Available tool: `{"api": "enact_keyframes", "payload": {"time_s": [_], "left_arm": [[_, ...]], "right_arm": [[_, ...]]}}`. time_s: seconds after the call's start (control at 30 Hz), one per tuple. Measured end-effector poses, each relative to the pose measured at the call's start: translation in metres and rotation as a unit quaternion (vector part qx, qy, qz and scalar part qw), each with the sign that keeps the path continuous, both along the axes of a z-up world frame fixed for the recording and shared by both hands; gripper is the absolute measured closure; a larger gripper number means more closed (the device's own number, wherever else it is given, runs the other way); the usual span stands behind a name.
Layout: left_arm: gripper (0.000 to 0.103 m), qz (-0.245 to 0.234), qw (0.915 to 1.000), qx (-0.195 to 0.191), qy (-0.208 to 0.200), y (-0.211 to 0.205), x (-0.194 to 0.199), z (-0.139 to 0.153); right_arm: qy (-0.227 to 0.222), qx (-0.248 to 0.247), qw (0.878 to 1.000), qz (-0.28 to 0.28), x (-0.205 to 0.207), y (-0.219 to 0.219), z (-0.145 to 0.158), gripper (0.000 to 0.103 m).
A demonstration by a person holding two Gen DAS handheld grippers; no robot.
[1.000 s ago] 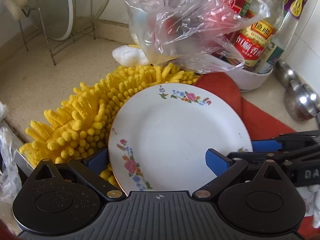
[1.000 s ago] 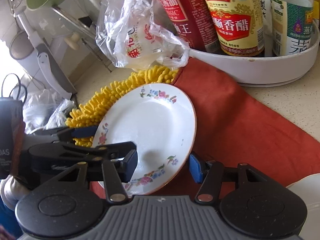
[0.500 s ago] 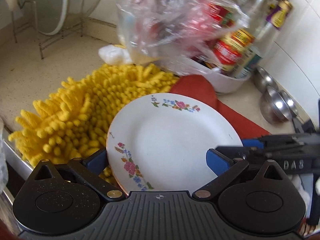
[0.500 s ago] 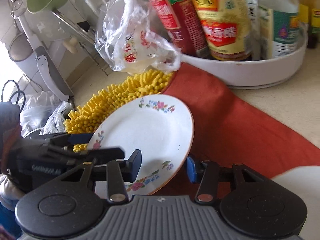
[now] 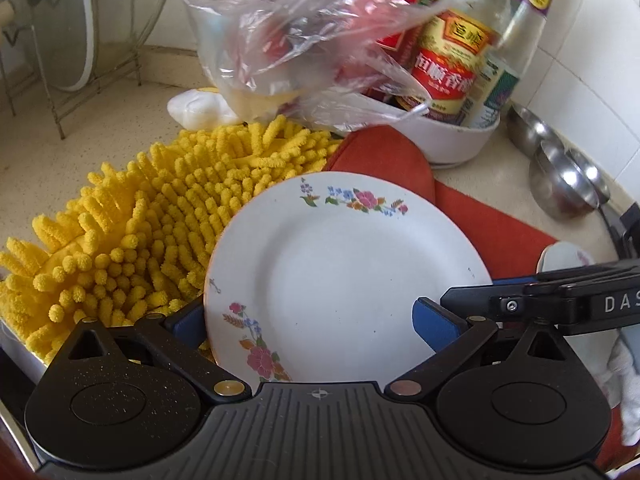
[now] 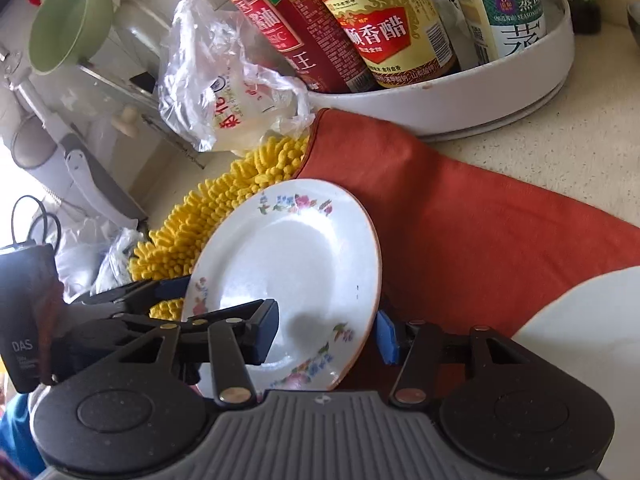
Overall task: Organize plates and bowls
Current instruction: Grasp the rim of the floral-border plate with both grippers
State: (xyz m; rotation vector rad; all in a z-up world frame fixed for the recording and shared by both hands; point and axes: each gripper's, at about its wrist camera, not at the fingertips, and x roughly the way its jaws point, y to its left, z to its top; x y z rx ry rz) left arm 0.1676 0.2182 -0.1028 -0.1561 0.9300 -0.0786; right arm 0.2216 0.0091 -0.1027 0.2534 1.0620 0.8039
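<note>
Risk: white floral-rimmed china plate, pinched by left gripper and edge-on between right gripper w/ opening jaws, slips onto rust-red cloth.

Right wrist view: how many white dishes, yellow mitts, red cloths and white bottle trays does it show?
White dishes: 2, the floral plate and a cut-off dish at the lower right edge
Yellow mitts: 1
Red cloths: 1
White bottle trays: 1
Total: 5
</note>
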Motion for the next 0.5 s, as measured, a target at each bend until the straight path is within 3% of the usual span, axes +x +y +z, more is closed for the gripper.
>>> {"api": "enact_keyframes", "payload": {"time_s": [0.07,0.2,0.4,0.5], "left_arm": [[0.002,0.008,0.9999,0.007,0.004,-0.003,0.001,0.001],[0.002,0.028,0.9993,-0.024,0.000,0.003,0.000,0.009],[0.003,0.029,0.9991,-0.021,-0.023,-0.003,-0.006,0.020],[0.003,0.029,0.9994,-0.018,-0.011,-0.007,-0.004,0.015]], "right_arm": [[-0.005,0.000,1.000,-0.003,-0.002,0.001,0.001,0.056],[-0.018,-0.003,1.000,-0.003,-0.004,-0.001,0.007,0.056],[-0.052,0.000,0.999,0.002,-0.010,-0.008,0.019,0.056],[-0.036,-0.004,0.999,-0.001,-0.008,-0.009,0.013,0.057]]}}
